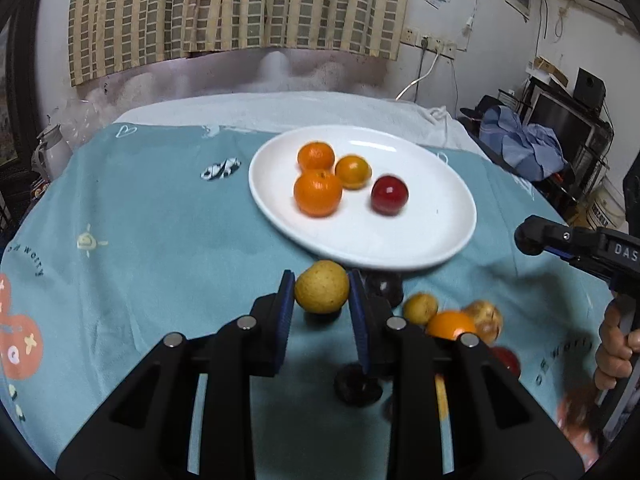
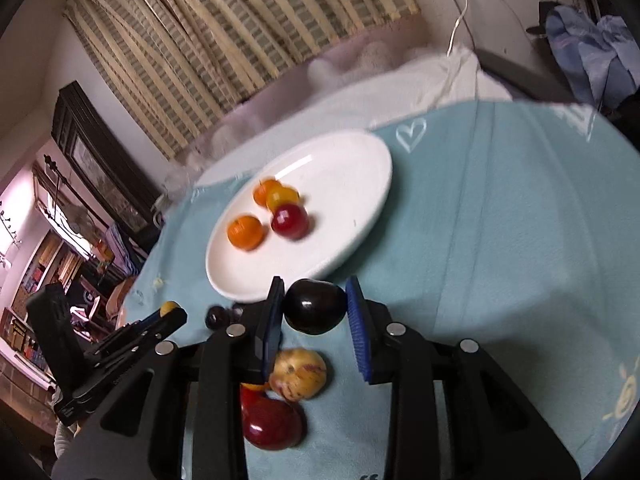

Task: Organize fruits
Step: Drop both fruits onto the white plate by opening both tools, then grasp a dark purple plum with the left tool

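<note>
A white plate (image 1: 400, 248) on the blue cloth holds three oranges (image 1: 318, 194) and a red plum (image 1: 389, 195); the plate also shows in the right wrist view (image 2: 352, 184). My left gripper (image 1: 321, 292) is shut on a yellow pear (image 1: 321, 287), held just in front of the plate's near rim. My right gripper (image 2: 315, 307) is shut on a dark plum (image 2: 315, 306), also just short of the plate. Loose fruit lies below: a yellow-pink fruit (image 2: 298, 374), a red plum (image 2: 270, 424), an orange (image 1: 450, 325), dark plums (image 1: 356, 386).
The blue patterned cloth (image 1: 160, 240) covers the table, with a white cloth (image 1: 280, 108) behind it. The right gripper's body (image 1: 580, 246) shows at the right edge of the left view. Clutter, shelves and a curtain stand around the table.
</note>
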Demonstrator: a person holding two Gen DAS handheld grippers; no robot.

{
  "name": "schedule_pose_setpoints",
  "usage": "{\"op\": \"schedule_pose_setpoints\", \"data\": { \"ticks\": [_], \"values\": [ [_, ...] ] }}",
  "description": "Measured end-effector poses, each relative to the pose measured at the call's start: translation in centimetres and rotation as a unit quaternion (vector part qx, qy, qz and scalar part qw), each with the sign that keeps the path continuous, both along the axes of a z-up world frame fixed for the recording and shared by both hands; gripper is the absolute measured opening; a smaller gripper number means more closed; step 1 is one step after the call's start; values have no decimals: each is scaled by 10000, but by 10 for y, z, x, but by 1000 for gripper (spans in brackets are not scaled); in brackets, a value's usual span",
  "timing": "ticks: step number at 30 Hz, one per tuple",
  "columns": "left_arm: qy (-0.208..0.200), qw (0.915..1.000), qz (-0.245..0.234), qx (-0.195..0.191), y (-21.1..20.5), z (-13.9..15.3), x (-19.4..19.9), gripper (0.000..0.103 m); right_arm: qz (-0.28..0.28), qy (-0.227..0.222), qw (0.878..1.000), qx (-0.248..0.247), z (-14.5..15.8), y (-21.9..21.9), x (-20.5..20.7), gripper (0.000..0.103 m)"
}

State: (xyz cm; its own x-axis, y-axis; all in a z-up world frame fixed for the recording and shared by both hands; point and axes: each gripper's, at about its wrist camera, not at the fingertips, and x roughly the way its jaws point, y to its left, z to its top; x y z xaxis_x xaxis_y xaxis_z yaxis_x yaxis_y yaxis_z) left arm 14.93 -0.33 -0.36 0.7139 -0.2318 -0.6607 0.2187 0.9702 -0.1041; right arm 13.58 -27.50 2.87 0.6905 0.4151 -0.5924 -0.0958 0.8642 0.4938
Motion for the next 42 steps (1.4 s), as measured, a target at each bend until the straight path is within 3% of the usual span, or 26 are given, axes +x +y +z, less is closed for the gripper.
{"op": "schedule_pose_setpoints", "data": {
  "ticks": [4, 7, 8, 9, 10, 11, 12, 16, 20, 28, 34, 38, 42],
  "values": [
    [-42, 10000, -86, -6, -21, 14, 24, 27, 6, -11, 9999, -141, 9, 8, 26, 32],
    [-1, 9999, -150, 69, -39, 11, 41, 28, 13, 135, 9999, -39, -1, 18, 51, 33],
    [14, 9999, -115, 100, -45, 6, 48, 37, -51, 209, 9998, 22, -9, 19, 59, 33],
    [20, 9999, -72, 130, -48, 3, 52, 56, -104, 238, 9996, 52, -14, 19, 62, 35],
    [-3, 9999, -20, 157, -49, 0, 54, 61, -172, 293, 9994, 61, -20, 19, 67, 42],
    [-21, 9998, -7, 198, -50, -3, 56, 61, -181, 348, 9992, 39, -23, 17, 69, 57],
    [-3, 9997, -21, 224, -50, -4, 57, 61, -218, 328, 9992, 33, -22, 14, 70, 63],
    [3, 9999, 69, 80, -42, -4, 57, 67, -350, 34, 9993, 83, -11, 5, 60, 64],
    [-81, 9995, 305, 99, -17, -5, 40, 72, -227, 103, 9993, 296, -1, 3, 44, 64],
    [195, 9986, 487, -20, 14, -23, 10, 72, -67, -25, 9999, 89, 3, 4, -21, 66],
    [83, 9982, 319, 503, -2, -30, 6, 72, 52, -93, 9999, -104, 5, 12, -30, 66],
    [314, 9977, 196, 568, -4, -40, 14, 58, 82, -23, 9999, -144, 3, 14, -30, 66],
    [448, 9971, 78, 607, -8, -46, 18, 54, 72, -49, 9998, -177, 4, 15, -31, 66]
  ]
}}
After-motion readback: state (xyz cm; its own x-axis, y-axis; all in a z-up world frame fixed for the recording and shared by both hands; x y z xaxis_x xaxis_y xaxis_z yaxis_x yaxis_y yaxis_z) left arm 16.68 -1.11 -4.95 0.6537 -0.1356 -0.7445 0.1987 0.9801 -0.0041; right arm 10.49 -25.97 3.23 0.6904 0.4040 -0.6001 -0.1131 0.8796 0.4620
